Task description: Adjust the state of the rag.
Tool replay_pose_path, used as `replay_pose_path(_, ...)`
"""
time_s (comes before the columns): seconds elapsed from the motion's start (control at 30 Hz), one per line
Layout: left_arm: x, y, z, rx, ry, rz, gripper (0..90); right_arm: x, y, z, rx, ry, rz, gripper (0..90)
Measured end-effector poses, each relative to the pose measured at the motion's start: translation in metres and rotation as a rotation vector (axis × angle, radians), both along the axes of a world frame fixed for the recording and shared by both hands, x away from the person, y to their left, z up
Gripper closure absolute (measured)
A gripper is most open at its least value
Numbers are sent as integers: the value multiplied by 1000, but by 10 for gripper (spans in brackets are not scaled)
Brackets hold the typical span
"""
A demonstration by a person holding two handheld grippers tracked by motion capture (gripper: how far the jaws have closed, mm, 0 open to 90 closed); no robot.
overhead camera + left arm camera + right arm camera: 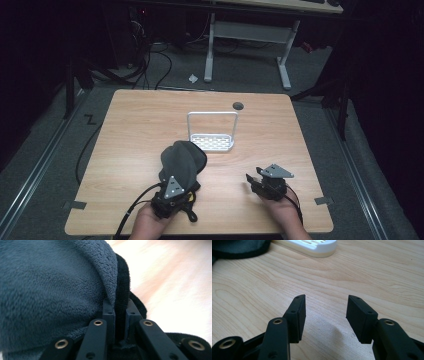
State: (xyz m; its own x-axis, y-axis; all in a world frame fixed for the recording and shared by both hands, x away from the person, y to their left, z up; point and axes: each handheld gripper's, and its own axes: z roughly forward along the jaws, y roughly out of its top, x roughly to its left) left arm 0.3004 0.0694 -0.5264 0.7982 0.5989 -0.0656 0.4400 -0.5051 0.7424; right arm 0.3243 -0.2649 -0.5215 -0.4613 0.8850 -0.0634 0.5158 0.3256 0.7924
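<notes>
Now | left claw [176, 172] clamped on folded edge of grey fleece cloth [181, 159], bunched on near-left worktop [130, 135] | right claw [325, 308] parted, empty, low over bare wood | white rack [212, 131] just beyond cloth | likely soft, light, floppy; best pinched at hem or doubled fold
</notes>
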Motion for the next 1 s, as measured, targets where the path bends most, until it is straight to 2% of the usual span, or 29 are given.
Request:
replay_pose_path(0.2, -7, -38, -1, -37, 19, -91, 828, -1, 0, 0, 2, -3, 9, 504)
replay_pose_path(0.37, -10, -57, -3, -53, 19, -142, 826, -3, 2, 1, 5, -1, 17, 502)
replay_pose_path(0.43, -8, -59, -2, -70, 33, -143, 818, -4, 3, 1, 5, 1, 20, 502)
replay_pose_path(0.53, -6, -54, 3, -118, 48, -137, 778, -7, 5, 3, 32, 7, 30, 488)
replay_pose_path(0.63, -6, -49, 8, -156, 41, -133, 641, -11, 11, 7, 48, 2, 55, 477)
replay_pose_path(0.67, -7, -48, 10, -158, 23, -133, 585, -13, 14, 7, 43, -1, 66, 476)
replay_pose_path(0.7, -9, -47, 11, -158, 10, -132, 553, -14, 17, 7, 36, -1, 74, 476)
replay_pose_path(0.8, -9, -47, 12, -173, 7, -124, 497, -18, 27, 8, 43, 11, 106, 481)
replay_pose_path(0.87, -8, -47, 11, -172, 0, -121, 520, -22, 35, 8, 46, 17, 136, 486)
replay_pose_path(0.93, -8, -46, 11, -161, -6, -110, 737, -26, 48, 8, 25, 22, 178, 499)
replay_pose_path(0.97, -7, -45, 10, -152, -6, -100, 799, -28, 52, 8, 19, 25, 193, 506)
replay_pose_path(1.0, -6, -45, 9, -147, -8, -95, 823, -29, 55, 8, 17, 27, 205, 509)
